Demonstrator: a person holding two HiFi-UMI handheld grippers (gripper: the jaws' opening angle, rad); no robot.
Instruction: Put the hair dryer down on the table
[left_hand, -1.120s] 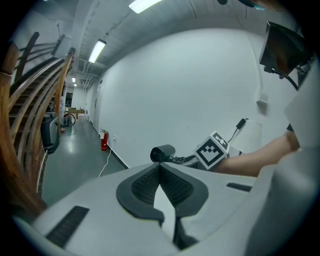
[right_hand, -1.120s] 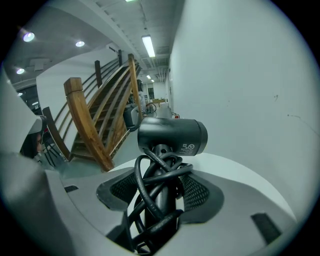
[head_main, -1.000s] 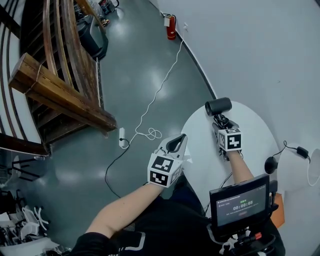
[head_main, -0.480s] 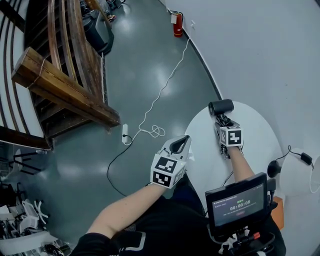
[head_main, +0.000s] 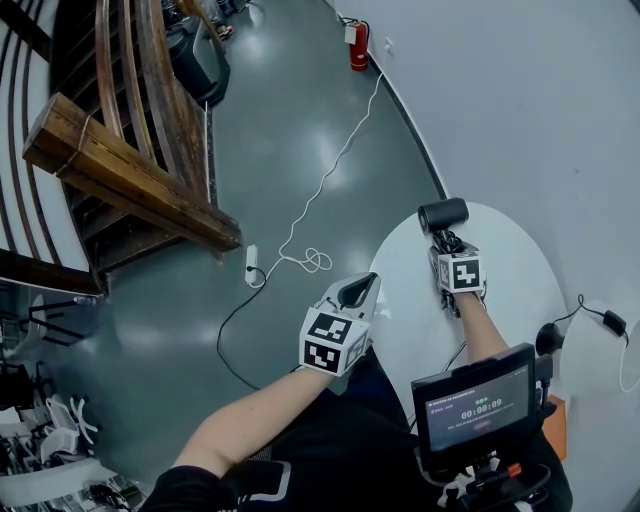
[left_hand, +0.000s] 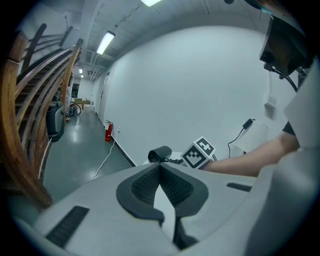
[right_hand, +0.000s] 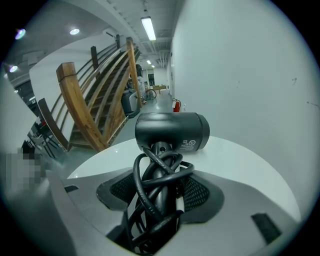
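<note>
Over the last second almost nothing moves. Your right gripper (head_main: 445, 243) stays in the same spot over the round white table (head_main: 520, 260). The hair dryer (head_main: 443, 215) stays near the table's rim, toward 11 o'clock in the head view. The small shift between pictures looks like your head moving, not your hands. So the carry seems to be over, and what is left is the set-down itself.

The right gripper's jaws are still clamped on the dryer's handle, with the black cord (right_hand: 155, 180) wound around it between the pads. In the right gripper view the barrel lies crosswise at 12 o'clock from the jaws, low against the white tabletop. I cannot tell whether it touches the surface yet or hangs just above it.

Your left gripper (head_main: 355, 292) has not moved either. It is at about 8 o'clock from the right one, off the table's edge and over the floor. Its pads are pressed together at the tips with nothing between them.

Before you let go, judge whether the barrel bears on the table. It is round and close to the rim, so it could roll when released.
</note>
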